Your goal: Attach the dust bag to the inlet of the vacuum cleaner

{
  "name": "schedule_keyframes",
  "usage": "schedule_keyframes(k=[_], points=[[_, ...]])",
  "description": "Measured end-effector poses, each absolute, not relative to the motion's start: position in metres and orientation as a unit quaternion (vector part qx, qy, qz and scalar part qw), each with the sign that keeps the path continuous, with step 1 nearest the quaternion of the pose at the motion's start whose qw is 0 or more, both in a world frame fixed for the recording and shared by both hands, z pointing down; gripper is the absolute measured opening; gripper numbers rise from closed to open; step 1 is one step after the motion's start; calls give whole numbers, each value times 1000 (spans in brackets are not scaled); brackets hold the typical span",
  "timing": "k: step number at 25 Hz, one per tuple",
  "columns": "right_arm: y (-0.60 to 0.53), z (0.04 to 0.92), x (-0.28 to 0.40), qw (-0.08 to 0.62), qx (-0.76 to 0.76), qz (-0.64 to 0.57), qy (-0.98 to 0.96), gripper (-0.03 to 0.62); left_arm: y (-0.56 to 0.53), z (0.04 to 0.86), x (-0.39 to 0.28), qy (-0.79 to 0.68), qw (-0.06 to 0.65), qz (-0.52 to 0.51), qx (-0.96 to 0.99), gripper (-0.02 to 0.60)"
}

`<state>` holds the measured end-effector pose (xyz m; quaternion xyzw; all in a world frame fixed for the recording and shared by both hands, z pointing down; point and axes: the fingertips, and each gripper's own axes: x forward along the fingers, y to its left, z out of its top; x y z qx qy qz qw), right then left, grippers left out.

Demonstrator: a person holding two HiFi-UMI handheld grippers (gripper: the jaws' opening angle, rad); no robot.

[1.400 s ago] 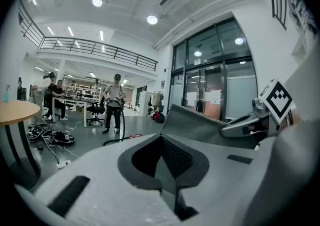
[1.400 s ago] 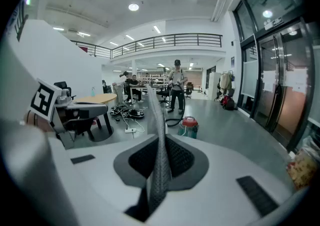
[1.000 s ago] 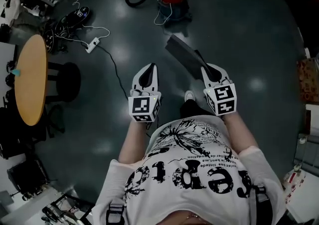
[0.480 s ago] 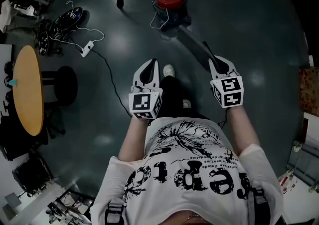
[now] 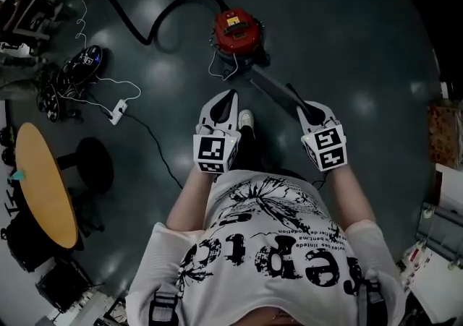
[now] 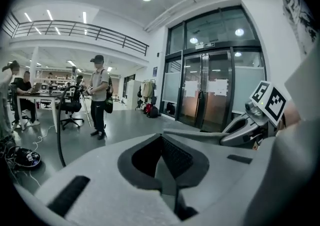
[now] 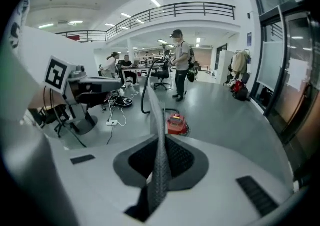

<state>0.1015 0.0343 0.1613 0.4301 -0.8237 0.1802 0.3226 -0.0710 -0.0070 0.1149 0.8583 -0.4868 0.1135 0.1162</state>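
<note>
The red vacuum cleaner (image 5: 233, 30) stands on the dark floor ahead of me, its black hose (image 5: 155, 17) curving off to the left; the right gripper view also catches the vacuum cleaner (image 7: 176, 122). My right gripper (image 5: 304, 109) is shut on the dust bag (image 5: 271, 86), a flat grey sheet reaching out toward the vacuum. Between the right gripper's (image 7: 161, 145) pads the dust bag (image 7: 157, 130) shows edge-on. My left gripper (image 5: 226, 98) hangs beside it, shut and empty, and the left gripper (image 6: 162, 137) has its pads together. The vacuum's inlet is not visible.
A round wooden table (image 5: 43, 180) and a black stool (image 5: 94, 165) stand at the left. A power strip (image 5: 116, 111) with white cable lies near a heap of gear (image 5: 79, 64). A person (image 7: 181, 62) stands beyond the vacuum. Glass doors (image 6: 210, 89) are at the right.
I have walked toward the vacuum cleaner: it sits nearer and lower in the head view. Both grippers came along, the right one still holding the dust bag.
</note>
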Motion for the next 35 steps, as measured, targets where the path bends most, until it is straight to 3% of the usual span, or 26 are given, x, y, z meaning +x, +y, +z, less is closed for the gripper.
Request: schedule_keyframes(k=[8, 17, 22, 35], points=[[-66, 194, 86, 347, 366, 181, -844, 23, -116, 145, -68, -474, 131, 135, 860, 5], [-118, 268, 84, 360, 295, 200, -862, 23, -161, 206, -62, -532, 159, 131, 821, 5], [-137, 322, 77, 377, 236, 124, -887, 23, -202, 250, -75, -581, 138, 104, 796, 3], [-159, 547, 69, 379, 167, 2, -910, 23, -263, 464, -139, -619, 34, 123, 775, 3]])
